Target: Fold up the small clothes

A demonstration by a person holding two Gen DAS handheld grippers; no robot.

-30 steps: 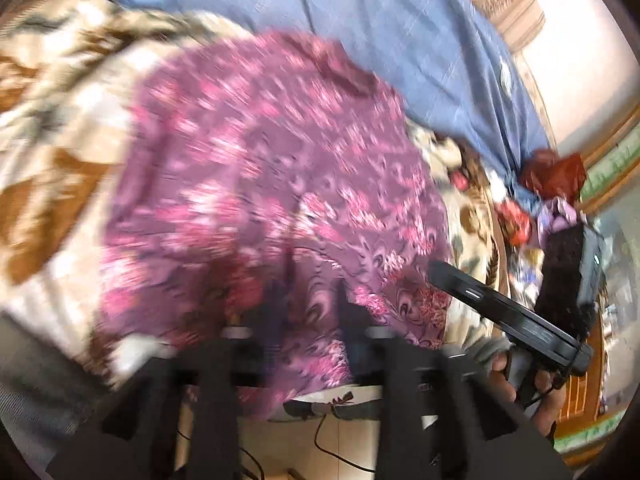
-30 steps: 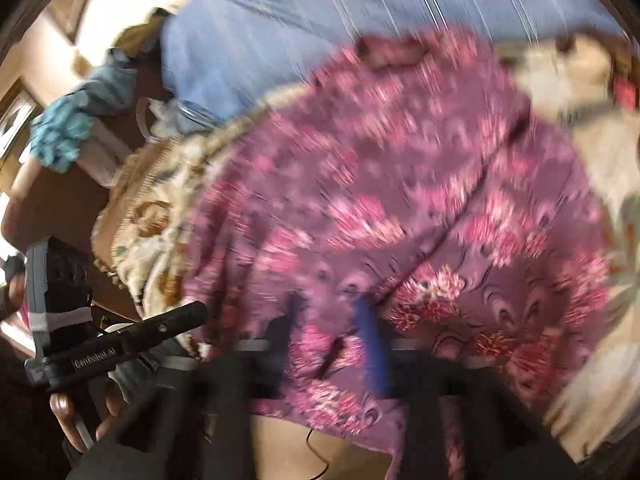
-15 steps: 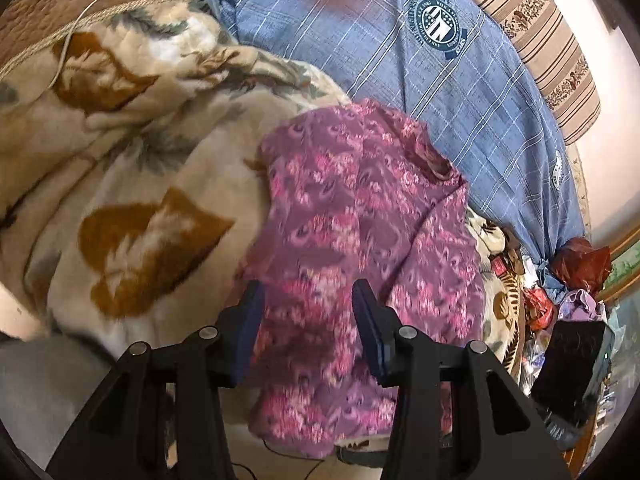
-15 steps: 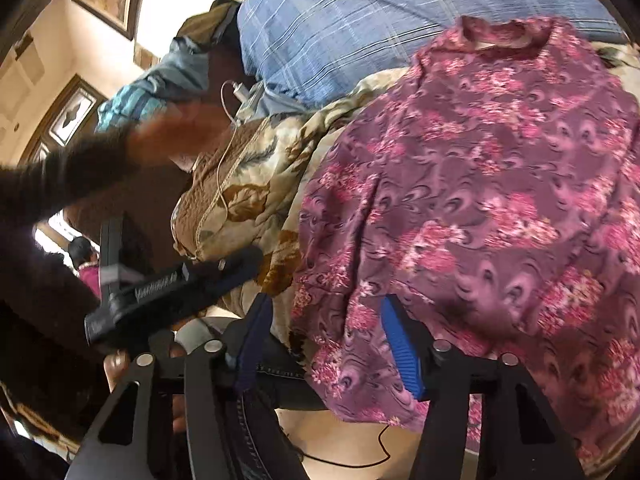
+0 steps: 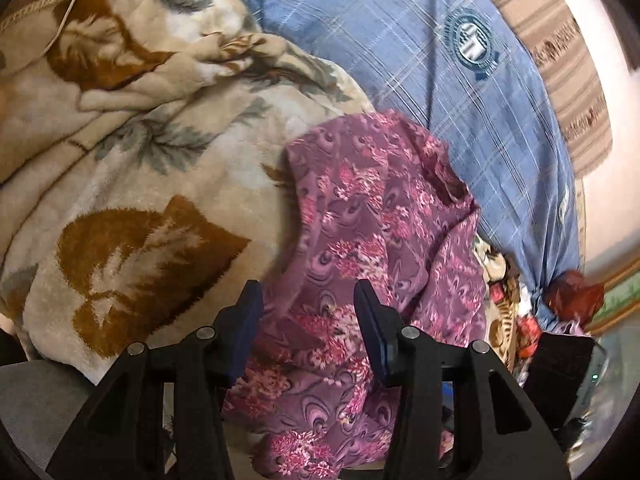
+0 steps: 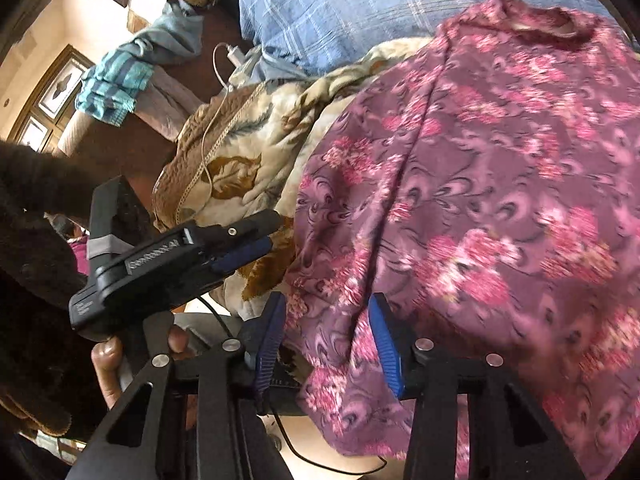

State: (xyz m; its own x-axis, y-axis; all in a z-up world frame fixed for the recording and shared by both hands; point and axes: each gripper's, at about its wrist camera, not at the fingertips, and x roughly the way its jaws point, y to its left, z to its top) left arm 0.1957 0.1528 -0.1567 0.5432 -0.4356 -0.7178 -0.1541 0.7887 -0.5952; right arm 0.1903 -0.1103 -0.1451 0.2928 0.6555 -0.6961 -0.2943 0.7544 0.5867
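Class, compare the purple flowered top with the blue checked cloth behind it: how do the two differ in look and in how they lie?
The purple flowered top bears pink flowers and swirls; the blue checked cloth has pale crossing lines and a round badge. The top is rumpled, its lower edge hanging over the bed's edge; the cloth lies smoother and farther back. The top partly rests on the leaf-patterned blanket; the cloth lies beyond the blanket. Both are soft fabric on the bed.

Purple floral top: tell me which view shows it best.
Left wrist view: the purple floral top shows nearly whole, neckline to hem, on the blanket. Right wrist view shows it closer, partly blurred, cropped at the right edge.
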